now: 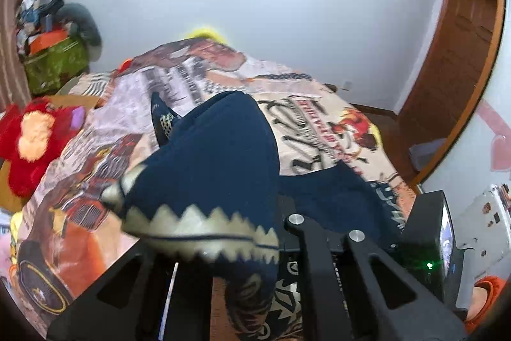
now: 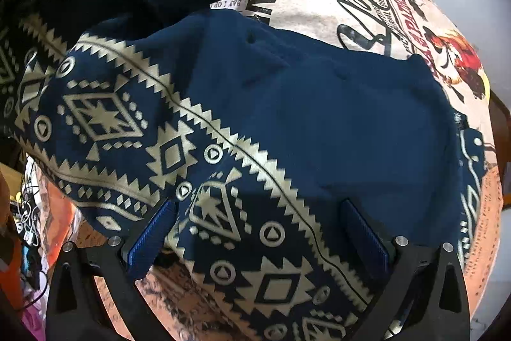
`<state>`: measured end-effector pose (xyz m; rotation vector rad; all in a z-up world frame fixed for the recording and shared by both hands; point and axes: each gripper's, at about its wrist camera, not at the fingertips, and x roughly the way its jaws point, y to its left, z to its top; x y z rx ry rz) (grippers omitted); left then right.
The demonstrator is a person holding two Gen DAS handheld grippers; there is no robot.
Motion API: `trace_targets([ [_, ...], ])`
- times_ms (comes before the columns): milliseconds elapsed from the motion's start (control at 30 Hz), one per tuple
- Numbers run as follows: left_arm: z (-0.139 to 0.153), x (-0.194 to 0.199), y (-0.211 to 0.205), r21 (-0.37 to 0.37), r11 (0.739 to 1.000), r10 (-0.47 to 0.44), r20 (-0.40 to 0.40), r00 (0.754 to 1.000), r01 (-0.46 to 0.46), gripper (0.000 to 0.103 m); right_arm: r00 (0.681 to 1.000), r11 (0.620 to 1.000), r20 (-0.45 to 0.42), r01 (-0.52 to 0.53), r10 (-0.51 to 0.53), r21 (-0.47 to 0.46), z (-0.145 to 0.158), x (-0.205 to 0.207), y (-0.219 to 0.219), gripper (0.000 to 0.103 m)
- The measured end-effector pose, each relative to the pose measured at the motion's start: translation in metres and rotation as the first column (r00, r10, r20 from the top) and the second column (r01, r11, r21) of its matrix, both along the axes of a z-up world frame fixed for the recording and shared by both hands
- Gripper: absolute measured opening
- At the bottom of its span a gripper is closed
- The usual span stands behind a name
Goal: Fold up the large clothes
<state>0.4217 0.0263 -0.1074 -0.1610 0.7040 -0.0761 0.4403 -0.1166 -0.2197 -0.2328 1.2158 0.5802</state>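
At far left, on the bed [image 1: 322, 117] with its printed cover: red plush toy [image 1: 28, 143]. Centre: navy patterned garment [image 2: 319, 117], part lifted. Left claw [image 1: 223, 248]: draped by the raised zigzag-bordered fold, seemingly clamped on it; fingertips hidden, so cannot tell. Right claw [image 2: 255, 232]: spread wide, blue pads [image 2: 364, 232] straddling the cloth, gripping nothing. Step judged: carrying a fold over. Next: lay the raised part flat, edges aligned.
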Motion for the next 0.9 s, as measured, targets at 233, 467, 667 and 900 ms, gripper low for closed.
trace_targets([
  [233, 0.019, 0.006, -0.062, -0.005, 0.994, -0.112, 0.003, 0.994, 0.112, 0.009, 0.989, 0.993, 0.101, 0.104, -0.110, 0.063, 0.051, -0.028, -0.074, 0.103],
  [467, -0.002, 0.006, -0.131, -0.043, 0.953, -0.304, -0.083, 0.949, 0.301, 0.009, 0.948, 0.964, 0.184, 0.244, -0.260, 0.105, 0.096, -0.061, -0.162, 0.103],
  [667, -0.057, 0.002, -0.164, -0.137, 0.903, -0.429, -0.265, 0.864, 0.406, 0.009, 0.912, 0.933, 0.208, 0.329, -0.354, 0.146, 0.116, -0.085, -0.213, 0.103],
  [900, -0.094, -0.028, -0.183, -0.034, 0.887, -0.442, -0.352, 0.825, 0.460, 0.009, 0.897, 0.911, 0.191, 0.365, -0.400, 0.192, 0.116, -0.107, -0.230, 0.103],
])
